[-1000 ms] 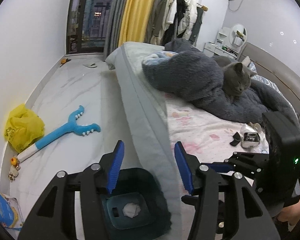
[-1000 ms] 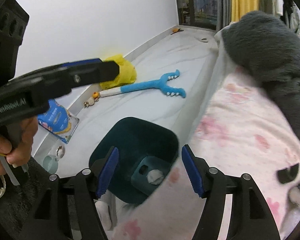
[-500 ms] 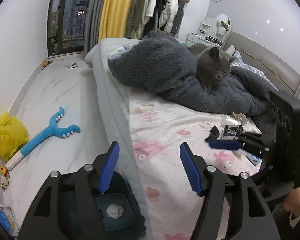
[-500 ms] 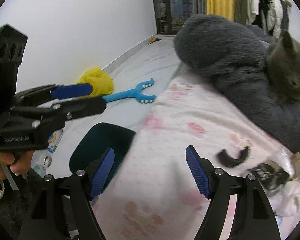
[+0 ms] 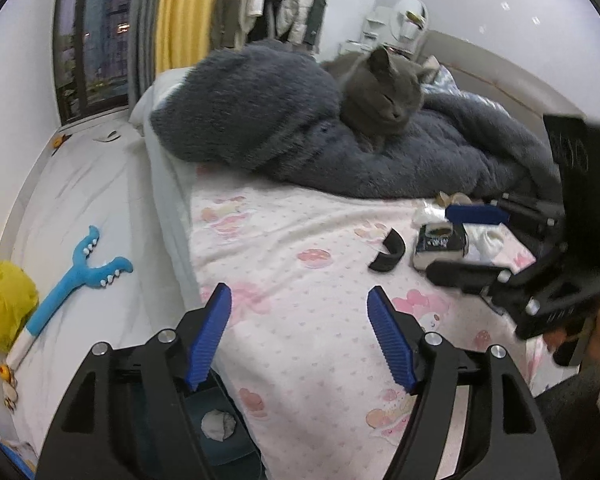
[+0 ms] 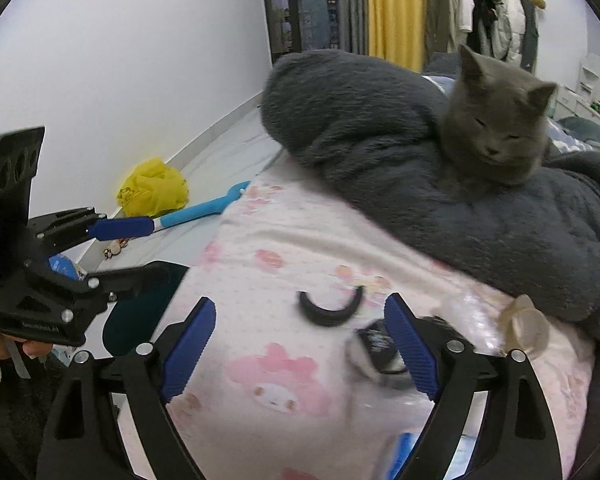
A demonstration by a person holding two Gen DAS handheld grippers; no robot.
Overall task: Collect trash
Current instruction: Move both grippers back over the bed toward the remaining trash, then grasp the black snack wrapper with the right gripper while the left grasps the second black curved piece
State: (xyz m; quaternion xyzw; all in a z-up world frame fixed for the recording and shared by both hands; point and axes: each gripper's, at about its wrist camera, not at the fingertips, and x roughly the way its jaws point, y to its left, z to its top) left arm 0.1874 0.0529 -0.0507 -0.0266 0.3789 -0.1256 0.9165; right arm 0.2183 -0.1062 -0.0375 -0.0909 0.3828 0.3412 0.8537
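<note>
Across the bed (image 6: 284, 420), a grey cat (image 6: 496, 128) lay behind scattered trash while both grippers' empty jaws were opening.

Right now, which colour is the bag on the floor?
Yellow bag; clearest in the right wrist view.

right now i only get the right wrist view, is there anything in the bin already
Observer: Yes. The left wrist view looks down into the dark teal bin; one crumpled white wad lies at the bottom.
Operator: ok and how does my right claw sit on that black and white packet
Observer: From the side, the right claw has one finger above and one below the packet in the picture. Its jaws are opening, and nothing looks gripped.
</note>
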